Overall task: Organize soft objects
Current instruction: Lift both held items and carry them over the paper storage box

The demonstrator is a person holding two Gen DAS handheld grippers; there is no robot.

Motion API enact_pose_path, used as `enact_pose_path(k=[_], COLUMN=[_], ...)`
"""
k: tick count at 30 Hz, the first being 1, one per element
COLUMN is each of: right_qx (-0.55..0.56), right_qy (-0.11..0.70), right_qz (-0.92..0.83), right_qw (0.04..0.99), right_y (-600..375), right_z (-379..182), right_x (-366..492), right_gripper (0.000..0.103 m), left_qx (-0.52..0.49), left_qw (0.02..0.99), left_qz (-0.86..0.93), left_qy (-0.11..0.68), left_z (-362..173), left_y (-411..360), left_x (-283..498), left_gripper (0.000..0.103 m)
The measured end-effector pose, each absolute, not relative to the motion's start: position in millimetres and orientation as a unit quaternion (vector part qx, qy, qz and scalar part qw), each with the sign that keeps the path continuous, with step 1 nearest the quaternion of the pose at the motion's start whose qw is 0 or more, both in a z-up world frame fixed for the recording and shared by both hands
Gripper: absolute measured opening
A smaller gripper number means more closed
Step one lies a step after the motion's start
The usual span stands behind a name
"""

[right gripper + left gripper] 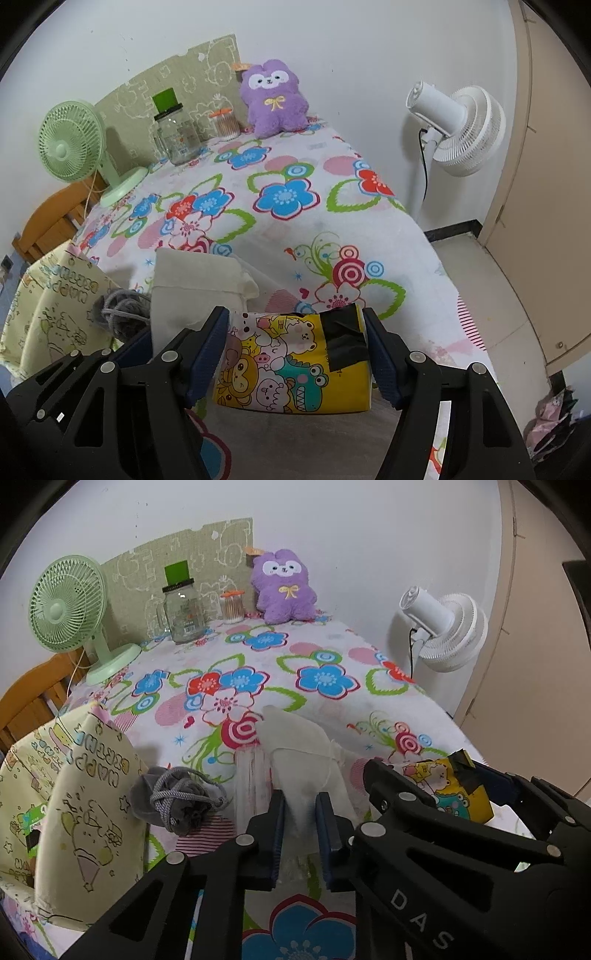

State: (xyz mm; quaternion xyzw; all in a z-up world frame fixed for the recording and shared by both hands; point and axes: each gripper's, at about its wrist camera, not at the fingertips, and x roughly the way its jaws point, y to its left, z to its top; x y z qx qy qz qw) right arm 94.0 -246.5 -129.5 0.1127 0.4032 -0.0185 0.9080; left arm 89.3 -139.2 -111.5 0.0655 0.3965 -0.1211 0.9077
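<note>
Midway through sorting, both grippers loaded.
Left gripper (300, 821) pinching white cloth (295, 738); right gripper (297, 347) clamping cartoon pouch (291, 369); grey drawstring pouch (177, 799) unsorted near bed's (332, 709) left edge.

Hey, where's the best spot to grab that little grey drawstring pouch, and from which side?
Probably the bunched neck of the grey pouch, where the cord knots: it is the firmest, narrowest part. Come from above or its right; the yellow gift bag crowds its left.
</note>
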Motion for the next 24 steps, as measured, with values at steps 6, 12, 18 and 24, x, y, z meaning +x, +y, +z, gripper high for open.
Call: enact_pose_path(k=[6, 12, 18, 24], right_qx=[0.112, 0.112, 0.109, 0.102], right_qy=[0.391, 0.38, 0.369, 0.356], right_qz=[-0.017, -0.014, -0.012, -0.011], right_qw=[0.913, 0.918, 0.923, 0.929], right_y=[-245, -244, -241, -238], right_z=[-114, -101, -86, -68], right_x=[87, 80, 75, 69], right_gripper=[0.073, 0.073, 0.073, 0.073], left_qx=[0.06, 0.058, 0.056, 0.053], left_qw=[0.912, 0.917, 0.92, 0.926], left_qz=[-0.124, -0.126, -0.127, -0.128], left_qy=[0.385, 0.375, 0.366, 0.351], left_z=[-98, -86, -73, -57], left_y=[-137, -136, -134, -128], left_x=[83, 76, 72, 66], left_gripper=[0.009, 0.008, 0.008, 0.008])
